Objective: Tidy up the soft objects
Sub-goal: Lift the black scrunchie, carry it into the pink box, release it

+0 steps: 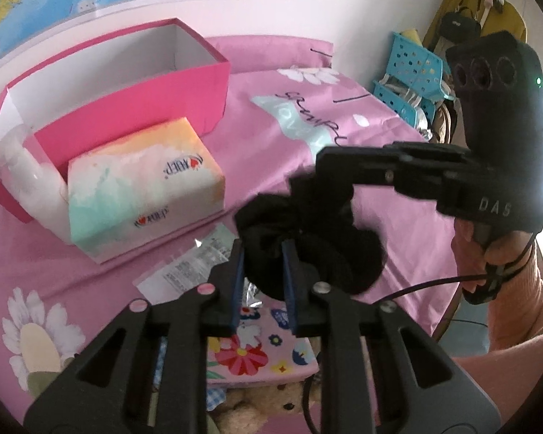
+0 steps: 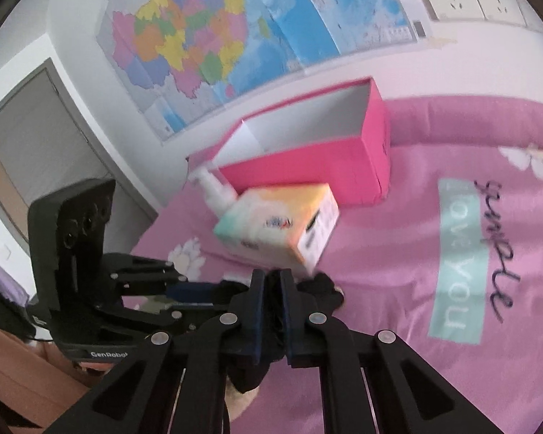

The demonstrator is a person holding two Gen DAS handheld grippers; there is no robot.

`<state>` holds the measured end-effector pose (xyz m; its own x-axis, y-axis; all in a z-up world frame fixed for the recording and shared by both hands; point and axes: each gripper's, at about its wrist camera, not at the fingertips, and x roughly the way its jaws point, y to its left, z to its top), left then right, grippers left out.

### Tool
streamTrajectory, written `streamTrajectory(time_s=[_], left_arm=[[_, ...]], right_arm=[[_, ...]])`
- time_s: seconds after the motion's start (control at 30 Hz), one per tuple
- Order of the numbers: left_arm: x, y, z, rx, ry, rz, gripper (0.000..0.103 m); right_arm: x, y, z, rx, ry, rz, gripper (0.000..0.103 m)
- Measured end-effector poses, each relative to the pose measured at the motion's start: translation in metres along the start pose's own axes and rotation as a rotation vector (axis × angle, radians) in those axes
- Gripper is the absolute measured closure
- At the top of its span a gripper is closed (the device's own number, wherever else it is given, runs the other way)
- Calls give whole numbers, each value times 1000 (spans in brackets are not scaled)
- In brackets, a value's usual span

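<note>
Both grippers clamp one black soft cloth (image 1: pixel 307 253) above the pink bedspread (image 1: pixel 344 137) — the left gripper (image 1: pixel 262 249) pinches its near edge, the right gripper (image 2: pixel 271 289) grips its far end. Behind it sit a tissue pack (image 1: pixel 144 195) and an open pink box (image 1: pixel 134 101).

left tongs (image 1: pixel 260 271): clamped, angled down | right tongs (image 2: pixel 271 307): clamped, tips meeting the left's
</note>
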<state>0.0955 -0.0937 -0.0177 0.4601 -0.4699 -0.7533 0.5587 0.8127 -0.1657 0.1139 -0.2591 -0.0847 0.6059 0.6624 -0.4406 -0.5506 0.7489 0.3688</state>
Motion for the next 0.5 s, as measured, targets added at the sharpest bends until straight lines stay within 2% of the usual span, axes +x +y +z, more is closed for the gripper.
streamTrajectory(time_s=[0.1, 0.17, 0.23, 0.3, 0.33, 0.37, 0.4, 0.43, 0.5], left_arm=[[-7, 2, 7, -11, -22, -11, 87], [-11, 0, 11, 7, -40, 14, 87], [-11, 0, 11, 29, -33, 12, 87], [-8, 1, 9, 21, -13, 6, 73], [-4, 2, 7, 16, 1, 9, 59], [0, 2, 5, 19, 17, 9, 52], [4, 3, 2, 21, 33, 6, 52], [10, 3, 0, 20, 55, -1, 52], [17, -2, -3, 37, 78, -17, 52]], right_arm=[[-6, 6, 14, -14, -42, 24, 99], [-8, 10, 23, -35, -56, 27, 99], [-4, 12, 28, -58, -27, -18, 96], [1, 2, 26, -28, 13, -44, 92], [4, -3, 22, -15, 35, -56, 78], [8, -8, 16, -5, 70, -78, 58], [14, -13, 10, 3, 108, -98, 48], [20, -18, 2, 13, 138, -110, 43], [34, -27, -12, 35, 204, -107, 43]])
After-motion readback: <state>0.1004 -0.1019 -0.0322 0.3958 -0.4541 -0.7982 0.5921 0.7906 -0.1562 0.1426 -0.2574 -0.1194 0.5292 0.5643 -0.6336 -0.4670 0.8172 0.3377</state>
